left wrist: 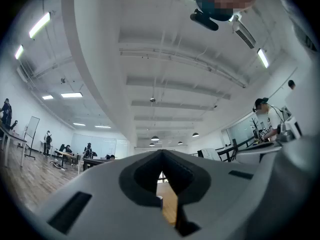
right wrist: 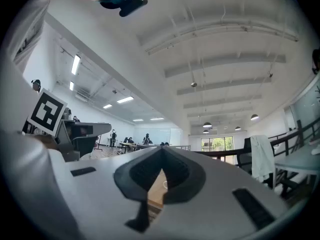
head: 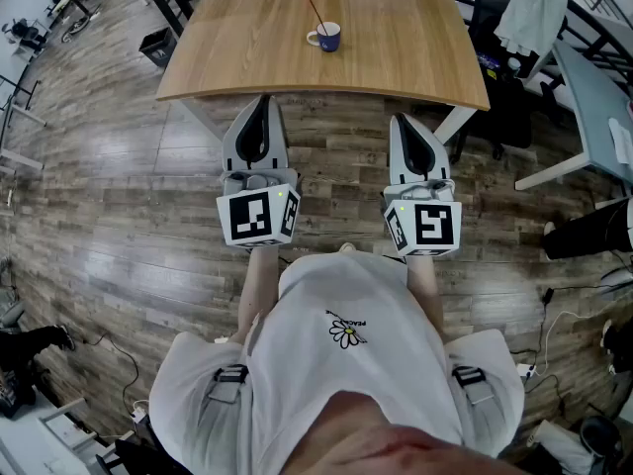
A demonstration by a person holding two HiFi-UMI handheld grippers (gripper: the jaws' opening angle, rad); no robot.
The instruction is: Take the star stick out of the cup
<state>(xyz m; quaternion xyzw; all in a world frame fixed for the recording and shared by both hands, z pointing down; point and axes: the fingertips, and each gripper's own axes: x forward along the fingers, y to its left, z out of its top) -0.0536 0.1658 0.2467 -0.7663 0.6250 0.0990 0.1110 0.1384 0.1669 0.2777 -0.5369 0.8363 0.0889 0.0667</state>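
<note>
A blue-and-white cup (head: pixel 325 36) stands on the wooden table (head: pixel 247 47), toward its far middle. A thin reddish stick (head: pixel 312 6) leans out of the cup, up and to the left; its star end is too small to make out. My left gripper (head: pixel 263 100) and right gripper (head: pixel 400 119) are side by side just short of the table's near edge, over the floor and well away from the cup. Both are shut with nothing between the jaws. Only a sliver of tabletop shows past the meeting jaws in the left gripper view (left wrist: pixel 161 154) and the right gripper view (right wrist: pixel 162 151).
A black chair draped with a pale cloth (head: pixel 529 8) stands off the table's right end, with a grey desk (head: pixel 593 97) beyond it. A black crate (head: pixel 158 46) sits on the floor at the left. A seated person's legs (head: pixel 584 231) and cables lie to the right.
</note>
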